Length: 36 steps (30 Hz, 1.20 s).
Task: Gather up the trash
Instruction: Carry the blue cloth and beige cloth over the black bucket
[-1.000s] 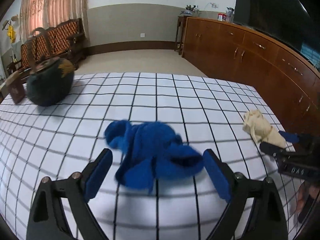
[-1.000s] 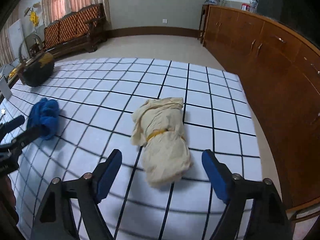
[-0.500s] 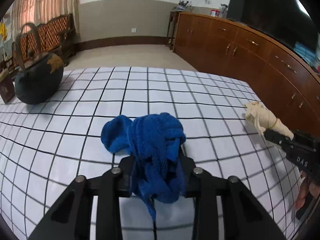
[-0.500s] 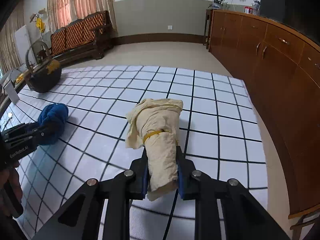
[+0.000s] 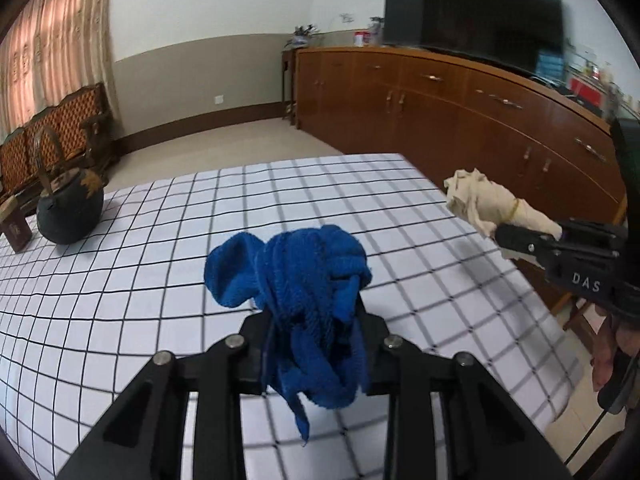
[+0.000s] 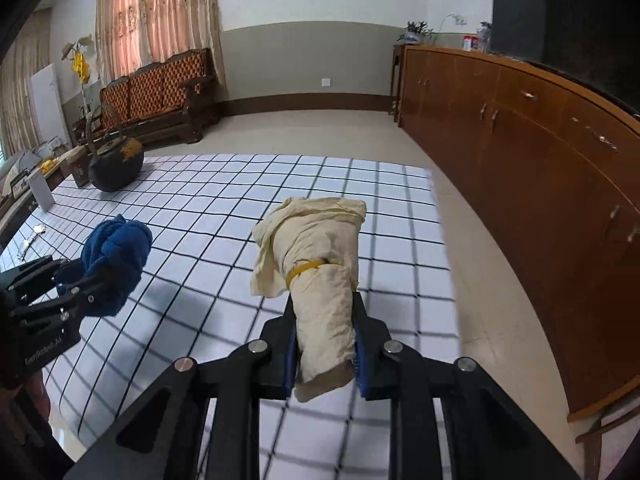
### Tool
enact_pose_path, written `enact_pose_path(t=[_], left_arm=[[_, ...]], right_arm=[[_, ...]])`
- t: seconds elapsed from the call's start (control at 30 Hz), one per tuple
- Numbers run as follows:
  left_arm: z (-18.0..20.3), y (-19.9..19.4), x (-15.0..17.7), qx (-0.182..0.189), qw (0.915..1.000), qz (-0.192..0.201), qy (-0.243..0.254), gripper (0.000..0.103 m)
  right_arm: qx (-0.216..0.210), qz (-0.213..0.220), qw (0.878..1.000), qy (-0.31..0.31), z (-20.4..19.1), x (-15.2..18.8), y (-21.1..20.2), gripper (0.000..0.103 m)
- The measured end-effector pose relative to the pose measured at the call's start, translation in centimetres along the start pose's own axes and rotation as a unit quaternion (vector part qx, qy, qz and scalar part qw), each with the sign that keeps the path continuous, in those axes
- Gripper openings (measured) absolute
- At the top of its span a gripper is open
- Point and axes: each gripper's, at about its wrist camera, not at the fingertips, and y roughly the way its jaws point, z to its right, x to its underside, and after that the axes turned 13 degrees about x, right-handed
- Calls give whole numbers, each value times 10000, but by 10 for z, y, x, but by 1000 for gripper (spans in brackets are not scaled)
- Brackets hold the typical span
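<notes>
A crumpled blue cloth (image 5: 304, 280) hangs above the checked tablecloth (image 5: 140, 240), and my left gripper (image 5: 316, 320) is shut on its lower part. In the right wrist view the same blue cloth (image 6: 114, 256) shows at the left in the left gripper (image 6: 76, 284). A cream cloth bundle (image 6: 316, 256) tied with a yellow band is lifted off the table, with my right gripper (image 6: 324, 340) shut on its lower end. From the left wrist view that cream bundle (image 5: 488, 202) sticks out of the right gripper (image 5: 516, 236) at the right edge.
A dark round teapot (image 5: 70, 210) with a hoop handle stands at the table's far left beside a small brown box (image 5: 16, 226). A long wooden sideboard (image 6: 540, 168) runs along the right, close to the table's edge (image 6: 440, 216). A wooden sofa (image 6: 160, 92) stands by the curtains.
Both grippers went from open around their cloths to shut on them. Then both rose, lifting the blue cloth and the cream bundle off the tablecloth.
</notes>
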Motion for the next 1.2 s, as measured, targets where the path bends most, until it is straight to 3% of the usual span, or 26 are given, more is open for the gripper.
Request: enact_pose_path(t=[0.53,1.2], left_arm=[[86,-31,12,659,9966,157,469,32],[218,-2,25,1626,9780,-172,1295,32]], right_arm=[[532,298,9962,621,88,57,-105,24],[1411,46,9798,1416,209,144,-164,24]])
